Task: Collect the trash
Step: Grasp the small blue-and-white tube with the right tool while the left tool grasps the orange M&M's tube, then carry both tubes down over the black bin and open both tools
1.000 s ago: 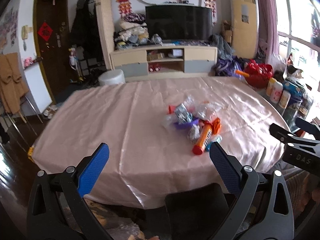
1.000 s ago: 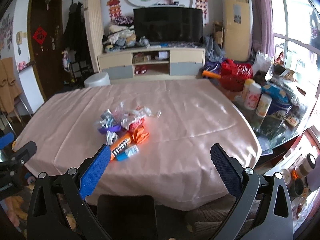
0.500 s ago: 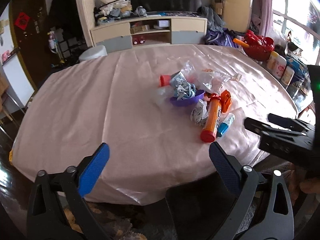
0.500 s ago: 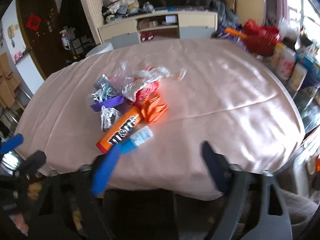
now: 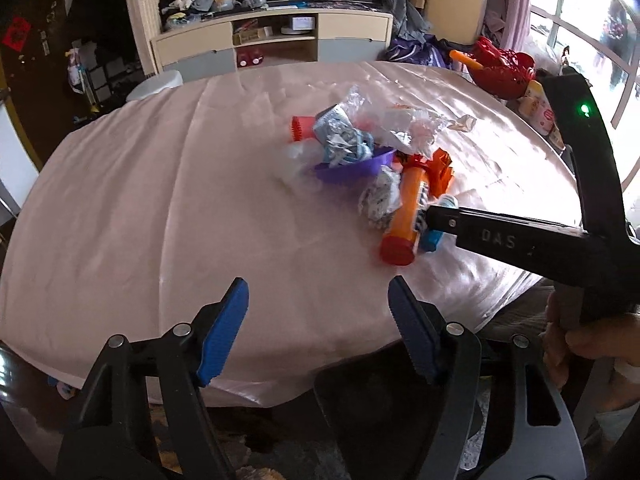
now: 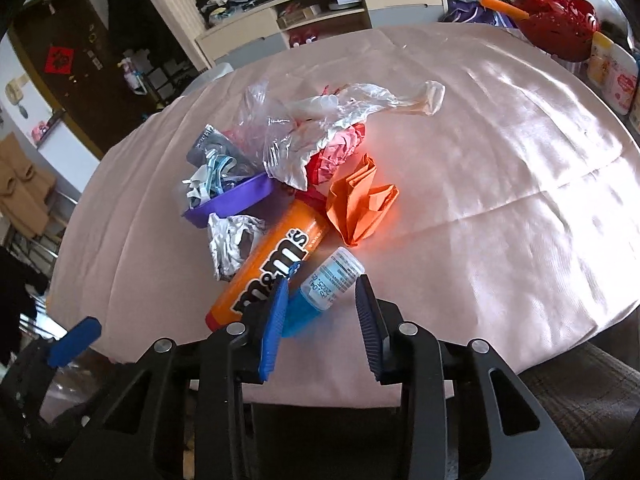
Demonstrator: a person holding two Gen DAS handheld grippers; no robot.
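A pile of trash lies on the pink-clothed table (image 5: 160, 200): an orange M&M's tube (image 6: 276, 264), a small blue-capped bottle (image 6: 332, 276), a purple bowl (image 6: 236, 200) of wrappers, crumpled foil (image 6: 232, 244), orange paper (image 6: 360, 200) and a clear plastic bag (image 6: 320, 120). My right gripper (image 6: 324, 284) hangs over the pile's near end. Its jaws are closing with the small bottle between them, and the pads do not visibly press it. My left gripper (image 5: 318, 300) hovers over bare cloth near the table's front edge, left of the tube (image 5: 404, 216). Its jaws are closing on nothing.
A red basket (image 5: 500, 68) and several bottles (image 6: 612, 76) crowd the table's right edge. Behind the table stand a TV cabinet (image 5: 272, 44) and a white stool (image 5: 156, 84). A dark chair back (image 5: 380, 400) sits under the near edge. A hand (image 5: 580, 340) holds the right gripper.
Both grippers have sunk toward the table and tilted down. Both pairs of jaws have narrowed, the right much more. The right gripper has come over the small bottle.
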